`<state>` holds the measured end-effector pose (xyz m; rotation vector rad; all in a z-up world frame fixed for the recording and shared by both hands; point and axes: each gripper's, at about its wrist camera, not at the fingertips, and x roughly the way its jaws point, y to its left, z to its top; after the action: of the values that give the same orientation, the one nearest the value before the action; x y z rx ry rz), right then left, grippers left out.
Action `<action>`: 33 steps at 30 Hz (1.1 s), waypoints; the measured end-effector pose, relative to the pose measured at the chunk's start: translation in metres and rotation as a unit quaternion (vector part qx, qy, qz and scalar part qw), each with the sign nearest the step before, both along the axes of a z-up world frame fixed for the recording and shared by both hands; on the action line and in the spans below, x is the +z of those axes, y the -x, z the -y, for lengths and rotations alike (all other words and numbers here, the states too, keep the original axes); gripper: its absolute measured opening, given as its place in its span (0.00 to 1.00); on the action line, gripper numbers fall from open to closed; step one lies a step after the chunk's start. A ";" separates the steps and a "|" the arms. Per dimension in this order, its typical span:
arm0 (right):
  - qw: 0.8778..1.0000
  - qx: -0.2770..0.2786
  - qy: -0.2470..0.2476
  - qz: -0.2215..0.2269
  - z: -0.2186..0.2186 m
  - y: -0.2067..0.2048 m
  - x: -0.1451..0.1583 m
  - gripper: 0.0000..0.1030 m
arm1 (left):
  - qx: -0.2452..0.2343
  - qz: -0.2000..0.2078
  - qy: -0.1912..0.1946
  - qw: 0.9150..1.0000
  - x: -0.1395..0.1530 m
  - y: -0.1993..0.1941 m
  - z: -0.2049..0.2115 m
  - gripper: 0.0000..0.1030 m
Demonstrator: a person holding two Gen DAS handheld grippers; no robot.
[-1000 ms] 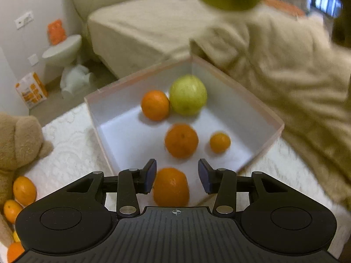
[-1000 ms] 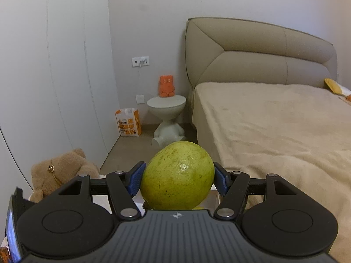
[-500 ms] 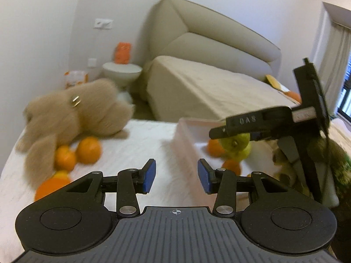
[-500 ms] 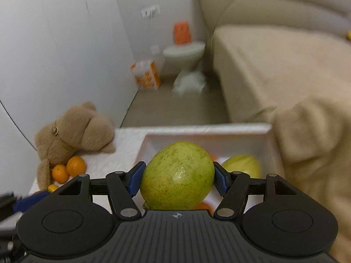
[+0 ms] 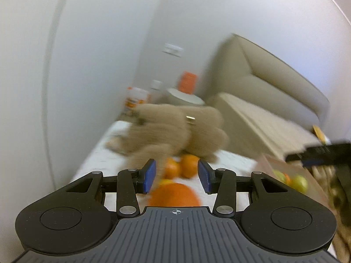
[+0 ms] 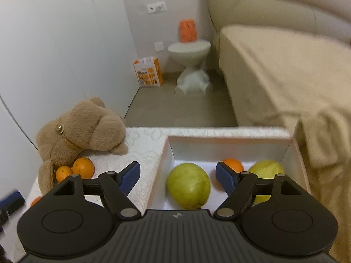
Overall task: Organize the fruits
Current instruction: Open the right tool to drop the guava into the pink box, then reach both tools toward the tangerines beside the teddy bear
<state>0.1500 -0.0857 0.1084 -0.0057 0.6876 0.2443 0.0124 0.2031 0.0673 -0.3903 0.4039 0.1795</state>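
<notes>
- The left wrist view is smeared by motion; the teddy bear and the bed beyond it show only as soft shapes.
- The large orange below the left gripper is cut off by the gripper's black body, so only its upper half shows.
- In the right wrist view the gripper's body hides the near wall of the white box, and the right finger covers part of a small orange inside.
- The green guava is round, yellow-green and finely speckled; it lies in the box, between the jaws of the right gripper but touching neither pad.
- The right jaws are spreading wide, with clear gaps on both sides of the guava.
- A second, yellower guava lies past the right jaw, partly behind that finger's arm.
- The left jaws stand partly apart and grip nothing; two oranges sit ahead of them, framed in the gap, against the bear.
- The same pair of oranges lies well outside the right gripper's left jaw, beside the bear on the white cloth.
</notes>
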 end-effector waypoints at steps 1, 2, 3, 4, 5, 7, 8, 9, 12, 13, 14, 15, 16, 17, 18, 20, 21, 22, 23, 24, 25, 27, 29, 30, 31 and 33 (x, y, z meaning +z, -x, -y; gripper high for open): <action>1.000 0.008 0.010 0.007 -0.007 0.004 0.002 0.78 | 0.015 0.001 0.014 1.000 -0.005 0.003 -0.010 0.45; 1.000 0.017 0.018 0.012 -0.016 0.008 0.002 0.79 | 0.026 0.001 0.026 0.999 -0.011 0.005 -0.017 0.45; 0.999 0.027 0.023 0.015 -0.024 0.011 0.003 0.79 | 0.033 0.001 0.036 0.999 -0.015 0.006 -0.023 0.45; 0.999 0.037 0.025 0.019 -0.033 0.014 0.002 0.79 | 0.039 0.002 0.048 0.998 -0.022 0.008 -0.030 0.45; 0.998 0.047 0.025 0.022 -0.042 0.016 0.002 0.79 | 0.041 0.004 0.057 0.998 -0.027 0.009 -0.034 0.45; 0.997 0.067 0.016 0.022 -0.059 0.020 0.001 0.79 | 0.047 0.015 0.071 0.996 -0.036 0.015 -0.041 0.45; 0.997 0.082 0.007 0.014 -0.069 0.020 -0.001 0.79 | 0.052 0.023 0.076 0.995 -0.039 0.019 -0.043 0.45; 0.996 0.093 0.000 0.007 -0.077 0.019 -0.001 0.79 | 0.057 0.035 0.081 0.994 -0.043 0.021 -0.046 0.45; 0.990 0.133 -0.033 -0.024 -0.101 0.014 -0.007 0.77 | 0.068 0.056 0.101 0.991 -0.051 0.027 -0.056 0.45; 0.988 0.146 -0.038 -0.035 -0.111 0.012 -0.010 0.74 | 0.066 0.056 0.110 0.990 -0.052 0.025 -0.059 0.45; 0.986 0.156 -0.037 -0.044 -0.121 0.009 -0.013 0.63 | 0.063 0.056 0.114 0.990 -0.052 0.025 -0.059 0.45; 0.985 0.162 -0.032 -0.051 -0.132 0.006 -0.015 0.49 | 0.060 0.054 0.114 0.990 -0.053 0.025 -0.059 0.45; 0.984 0.165 -0.024 -0.056 -0.142 0.002 -0.018 0.47 | 0.055 0.051 0.112 0.991 -0.053 0.023 -0.058 0.45; 0.984 0.166 -0.015 -0.057 -0.153 -0.002 -0.020 0.46 | 0.050 0.050 0.112 0.991 -0.054 0.023 -0.056 0.45; 0.985 0.164 -0.007 -0.057 -0.163 -0.005 -0.021 0.45 | 0.045 0.050 0.113 0.991 -0.054 0.022 -0.055 0.45; 0.985 0.162 0.006 -0.058 -0.182 -0.016 -0.025 0.45 | 0.039 0.050 0.115 0.991 -0.054 0.021 -0.055 0.45; 0.984 0.167 0.013 -0.058 -0.190 -0.019 -0.027 0.45 | 0.038 0.051 0.115 0.991 -0.055 0.021 -0.054 0.45; 0.983 0.174 0.024 -0.059 -0.200 -0.022 -0.030 0.45 | 0.036 0.051 0.117 0.991 -0.055 0.021 -0.054 0.45; 0.981 0.179 0.039 -0.060 -0.209 -0.024 -0.033 0.45 | 0.036 0.051 0.117 0.991 -0.055 0.022 -0.055 0.45; 0.980 0.182 0.054 -0.060 -0.218 -0.025 -0.037 0.45 | 0.036 0.051 0.119 0.991 -0.055 0.023 -0.055 0.45; 0.979 0.183 0.066 -0.061 -0.225 -0.026 -0.041 0.45 | 0.037 0.052 0.121 0.991 -0.055 0.023 -0.056 0.45; 0.977 0.183 0.083 -0.067 -0.235 -0.029 -0.049 0.45 | 0.037 0.055 0.126 0.990 -0.055 0.025 -0.057 0.45; 0.976 0.189 0.090 -0.063 -0.239 -0.027 -0.052 0.45 | 0.040 0.056 0.131 0.989 -0.054 0.027 -0.058 0.45; 0.974 0.192 0.098 -0.064 -0.241 -0.025 -0.052 0.42 | 0.041 0.057 0.134 0.989 -0.054 0.028 -0.059 0.45; 0.972 0.197 0.105 -0.069 -0.242 -0.023 -0.052 0.38 | 0.042 0.058 0.137 0.988 -0.054 0.028 -0.060 0.45; 0.971 0.201 0.114 -0.067 -0.237 -0.014 -0.049 0.27 | 0.043 0.059 0.141 0.987 -0.054 0.029 -0.061 0.45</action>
<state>0.1643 0.1513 0.0591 -0.3548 0.8442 0.5582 -0.0171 0.2645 0.0131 -0.6935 0.2965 0.1827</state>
